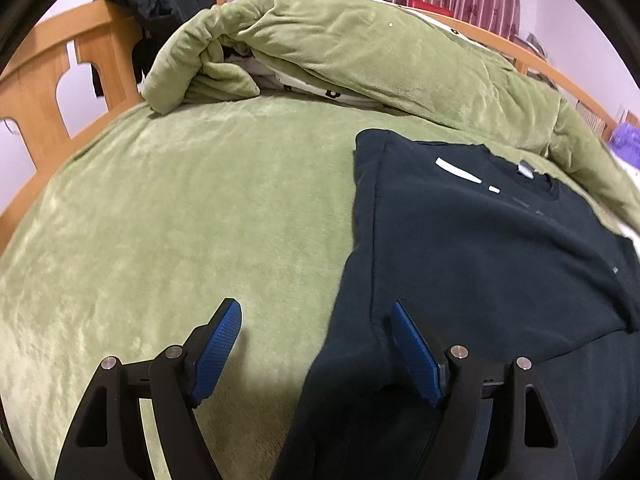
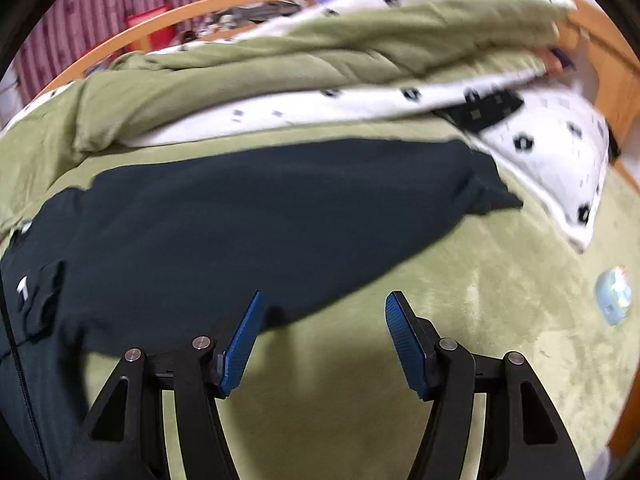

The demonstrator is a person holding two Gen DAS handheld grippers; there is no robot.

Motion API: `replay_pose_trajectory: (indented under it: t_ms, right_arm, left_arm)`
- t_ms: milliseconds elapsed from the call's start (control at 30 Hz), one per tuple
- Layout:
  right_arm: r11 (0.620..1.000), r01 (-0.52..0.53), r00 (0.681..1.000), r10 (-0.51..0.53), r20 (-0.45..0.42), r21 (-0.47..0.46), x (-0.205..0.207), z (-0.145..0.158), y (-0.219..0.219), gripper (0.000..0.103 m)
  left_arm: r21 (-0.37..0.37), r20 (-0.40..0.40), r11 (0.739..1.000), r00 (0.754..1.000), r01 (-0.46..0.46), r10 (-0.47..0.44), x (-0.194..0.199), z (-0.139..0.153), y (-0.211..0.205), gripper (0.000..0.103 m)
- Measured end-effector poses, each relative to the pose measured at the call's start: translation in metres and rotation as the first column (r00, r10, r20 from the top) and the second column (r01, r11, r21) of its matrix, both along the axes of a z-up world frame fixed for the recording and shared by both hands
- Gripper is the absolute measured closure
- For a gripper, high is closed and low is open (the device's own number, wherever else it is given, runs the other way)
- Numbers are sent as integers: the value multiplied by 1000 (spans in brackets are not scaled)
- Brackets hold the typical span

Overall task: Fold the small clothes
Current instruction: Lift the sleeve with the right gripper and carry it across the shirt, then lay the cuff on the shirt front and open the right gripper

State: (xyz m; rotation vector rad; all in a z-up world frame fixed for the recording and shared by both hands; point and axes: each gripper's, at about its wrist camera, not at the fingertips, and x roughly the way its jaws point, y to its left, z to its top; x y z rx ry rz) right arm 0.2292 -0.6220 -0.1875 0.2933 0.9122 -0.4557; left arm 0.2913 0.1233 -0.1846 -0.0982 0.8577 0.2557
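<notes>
Because both sets of jaws stand released and hold nothing, we judge the main risk to be a poor pick: the black garment (image 1: 480,248) lies on a plush green blanket (image 1: 180,208), and jaws pushed too deep could pinch blanket pile along with the cloth, or catch two layers where the near edge is doubled over. A grab on one thin layer alone could drag the garment askew and spoil any fold.

Relative to the garment, the left gripper (image 1: 316,344) straddles its left edge: one pad hangs over the dark cloth, the other over bare blanket beside it. In the right wrist view, the right gripper (image 2: 324,340) sits just off the garment (image 2: 260,216) at its near right hem, the nearer pad at the hem and the other over blanket. The right view is blurred, so we cannot tell whether anything touches.
</notes>
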Motion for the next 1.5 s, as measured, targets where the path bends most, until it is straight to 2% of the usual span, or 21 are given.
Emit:
replay_pose_trajectory:
  t_ms: [133,300,333,400,433,533,667,867,1000,1100,1267,1367,1500]
  right_arm:
    - [996,33,998,-38,55,82,7,-14,-27,40]
    - [994,71,995,-76,57,80,29,-19,-42,40]
    - [994,88,995,-91,47,61,33,-19,-46,44]
    - [992,126,991,-126,42,14,39,-15,-50,69]
    - [991,130,991,-130,40,-1,42,-11,-51,95]
    - [988,146,987,-143,75,-41,40,11,-45,97]
    - [986,117,984,-99,150,-117,36,65,-12,97]
    - [980,10,969,40,246,-198,40,157,77,97]
    - [967,-89,945,157,287,-238,48,199,164,97]
    - [950,-165,920,246,305,-266,57,217,235,97]
    - [907,-281,884,372,284,-314,70,209,352,97]
    - [879,-363,863,442,245,-308,79,183,417,97]
    - [849,-454,849,504,157,-269,97,125,483,97]
  left_arm:
    - [20,-11,1000,1000,-5,5,3,-6,-1,27]
    - [28,-33,999,999,21,-20,6,-15,-7,27]
    - [36,-34,999,999,25,-24,6,-16,-8,27]
    - [44,-35,998,999,35,-33,6,-16,-11,27]
    - [46,-33,998,999,37,-36,6,-15,-12,27]
    - [46,-28,998,999,36,-35,4,-11,-12,27]
    - [26,-26,999,999,19,-19,1,-2,-8,27]
    - [28,6,1000,1000,7,-7,-8,22,-5,27]
    - [111,7,994,1000,6,-7,-12,34,-7,27]
    - [144,16,989,1000,11,-13,-16,43,-7,27]
    - [113,27,993,999,20,-23,-22,58,2,27]
    - [97,32,995,999,35,-38,-28,63,5,27]
    - [135,41,990,999,30,-35,-34,67,8,27]
